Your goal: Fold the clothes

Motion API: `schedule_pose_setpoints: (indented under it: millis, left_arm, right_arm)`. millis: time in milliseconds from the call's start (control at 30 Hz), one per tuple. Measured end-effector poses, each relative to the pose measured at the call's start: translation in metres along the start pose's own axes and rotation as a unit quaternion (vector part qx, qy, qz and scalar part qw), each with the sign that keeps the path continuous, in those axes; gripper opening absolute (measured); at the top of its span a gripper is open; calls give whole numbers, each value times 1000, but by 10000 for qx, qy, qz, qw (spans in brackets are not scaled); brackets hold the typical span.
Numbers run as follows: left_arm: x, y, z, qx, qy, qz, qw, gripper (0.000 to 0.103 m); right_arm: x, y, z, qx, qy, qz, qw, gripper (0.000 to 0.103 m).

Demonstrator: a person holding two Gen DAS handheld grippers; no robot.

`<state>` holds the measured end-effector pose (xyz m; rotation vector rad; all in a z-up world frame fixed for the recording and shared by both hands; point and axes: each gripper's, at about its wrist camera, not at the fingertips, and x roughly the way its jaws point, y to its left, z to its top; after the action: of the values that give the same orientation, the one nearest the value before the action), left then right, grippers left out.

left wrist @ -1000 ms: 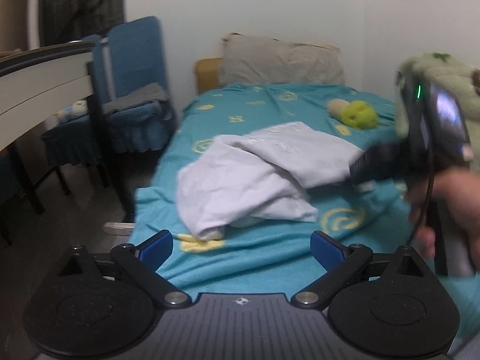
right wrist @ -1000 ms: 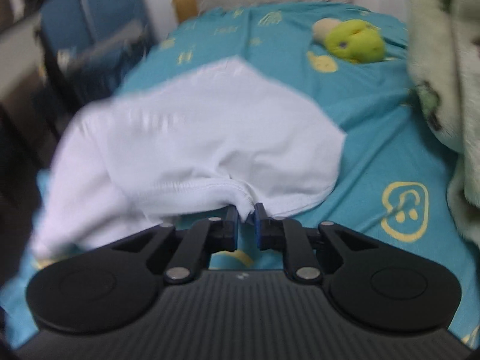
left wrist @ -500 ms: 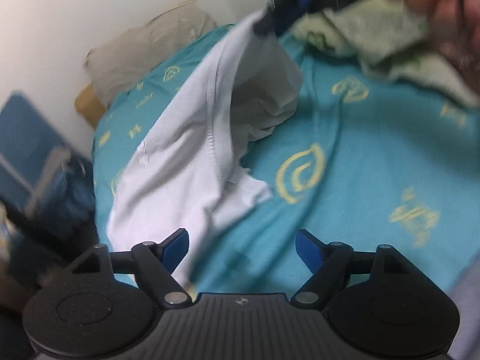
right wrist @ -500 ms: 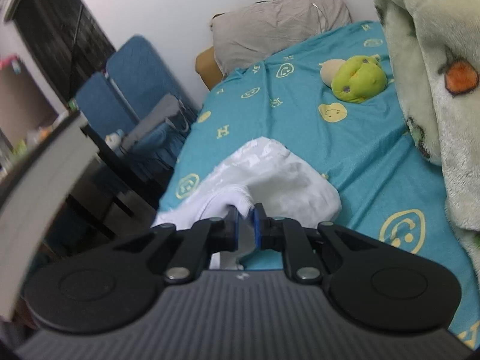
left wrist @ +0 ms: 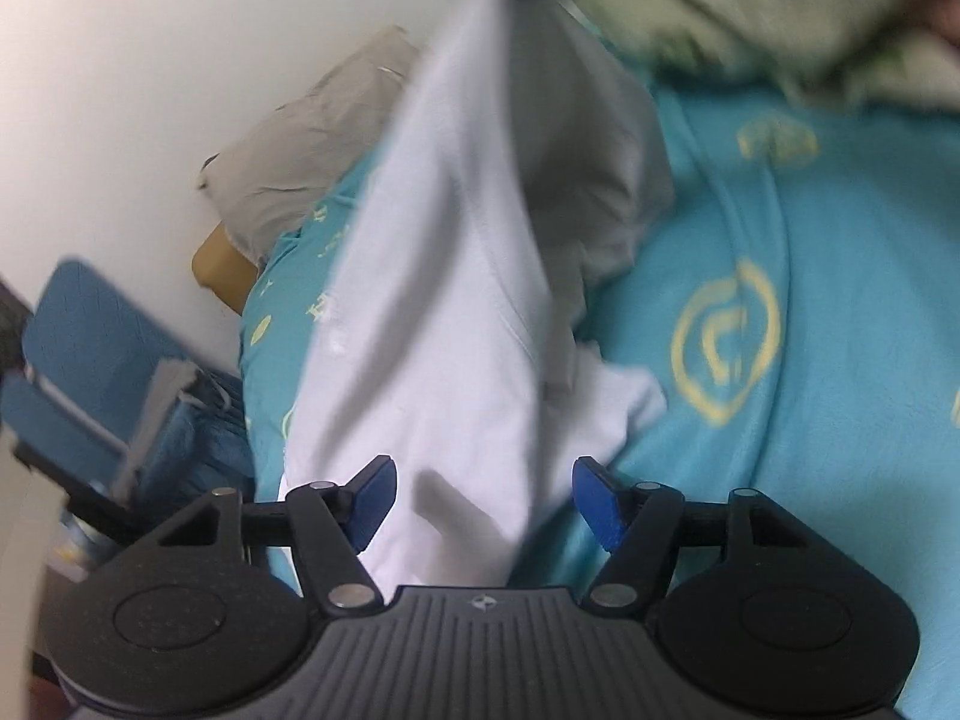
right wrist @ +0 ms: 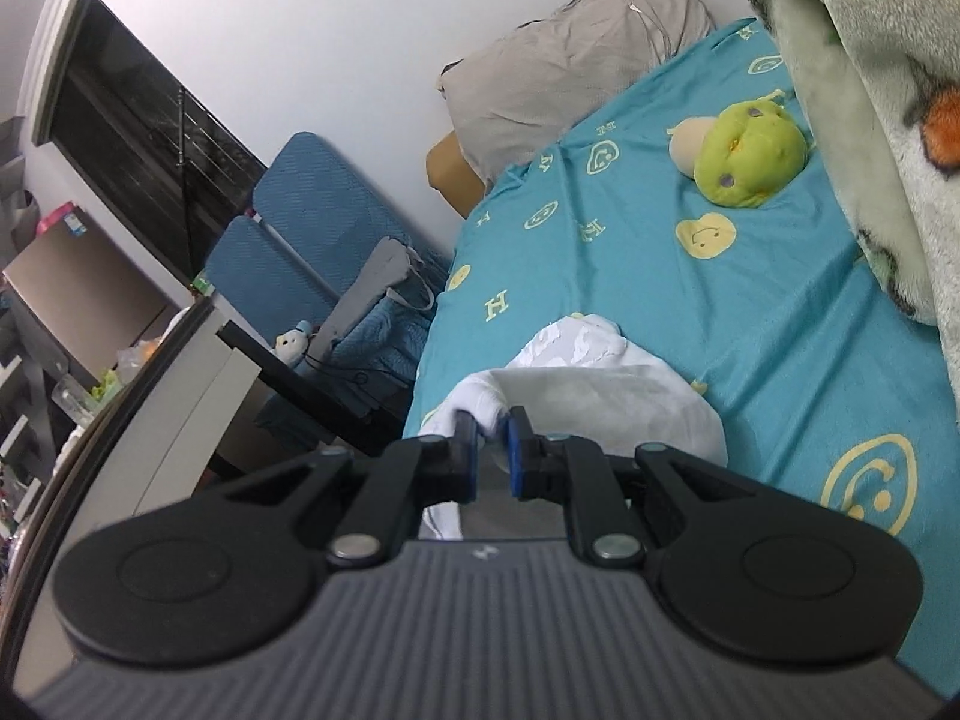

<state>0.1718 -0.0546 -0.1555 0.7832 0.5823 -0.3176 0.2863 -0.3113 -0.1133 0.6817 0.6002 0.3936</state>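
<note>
The right claw is clenched on a bunched edge of the white garment, holding it raised so the cloth hangs down to the teal bedsheet and can, by my judgement, be shaken out before folding. Its lower end lies crumpled on the sheet. The left claw is released, jaws wide apart either side of the hanging cloth, gripping nothing; probably placed to take a second edge. A green plush toy, grey pillow and fleece blanket share the bed. No containers are visible
</note>
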Motion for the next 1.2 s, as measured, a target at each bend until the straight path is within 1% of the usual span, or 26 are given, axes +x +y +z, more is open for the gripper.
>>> schedule_pose_setpoints:
  millis: [67,133,200,233,267,300,333,367,433,467,533,600,733,767,833,900,1000,1067,1100,1167,1200]
  left_arm:
    - [-5,9,1,-316,-156,-88,9993,68]
    - [1,9,6,-345,-240,-8,9991,68]
    - [11,7,5,-372,-127,14,9992,68]
    - [18,8,7,-478,-11,-79,9988,67]
    - [20,8,5,-552,57,-93,9984,66]
    - [22,6,3,-623,121,-98,9979,61]
    - [23,5,2,-693,184,-103,9974,49]
    - [19,12,0,-900,144,-72,9958,40]
    - [11,29,-2,-1340,45,-3,9910,13]
    - [6,37,-3,-1559,-5,32,9878,10]
    - [-17,60,-8,-2165,-390,60,9755,6]
    - [-49,82,-15,-2595,-820,30,9622,5]
    - [-119,119,-34,-3096,-1730,-62,9350,4]
    - [-134,130,-39,-3201,-1974,-204,9264,4]
    - [-161,151,-52,-3422,-2431,-511,9062,4]
    - [-168,172,-61,-3722,-2602,-725,8880,4]
    - [-152,187,-65,-4055,-2270,-1024,8795,4]
    - [-129,190,-62,-3996,-1683,-1099,8944,4]
    - [-114,187,-60,-3895,-1388,-1100,9038,4]
    - [-92,173,-54,-3621,-959,-1249,9187,4]
    - [-82,163,-50,-3454,-823,-1347,9251,4]
  right_arm:
    - [-1,2,-1,-23,-42,68,10000,13]
    - [-5,6,-2,-77,-131,146,9998,13]
    - [-9,12,-5,-146,-257,231,9993,13]
    - [-12,15,-6,-193,-317,259,9990,13]
    - [-14,19,-8,-234,-374,293,9986,13]
    - [-17,22,-10,-268,-419,331,9982,13]
    - [-20,24,-12,-303,-453,363,9979,13]
    - [-23,27,-14,-350,-484,372,9975,13]
    - [-29,31,-17,-468,-537,258,9971,13]
    - [-33,33,-18,-537,-567,183,9968,13]
    - [-40,37,-18,-698,-620,52,9956,13]
    - [-47,41,-18,-843,-612,18,9946,13]
    - [-63,50,-19,-1112,-585,-29,9921,13]
    - [-68,52,-18,-1137,-556,-2,9920,13]
    - [-77,56,-19,-1237,-458,-20,9913,13]
    - [-80,58,-22,-1382,-307,-55,9899,14]
    - [-64,55,-30,-1331,48,-165,9910,14]
    - [-49,51,-36,-1220,303,-240,9918,14]
    - [-40,49,-39,-1166,419,-259,9920,14]
    - [-23,46,-44,-1085,625,-305,9917,14]
    - [-16,44,-46,-1034,704,-304,9917,14]
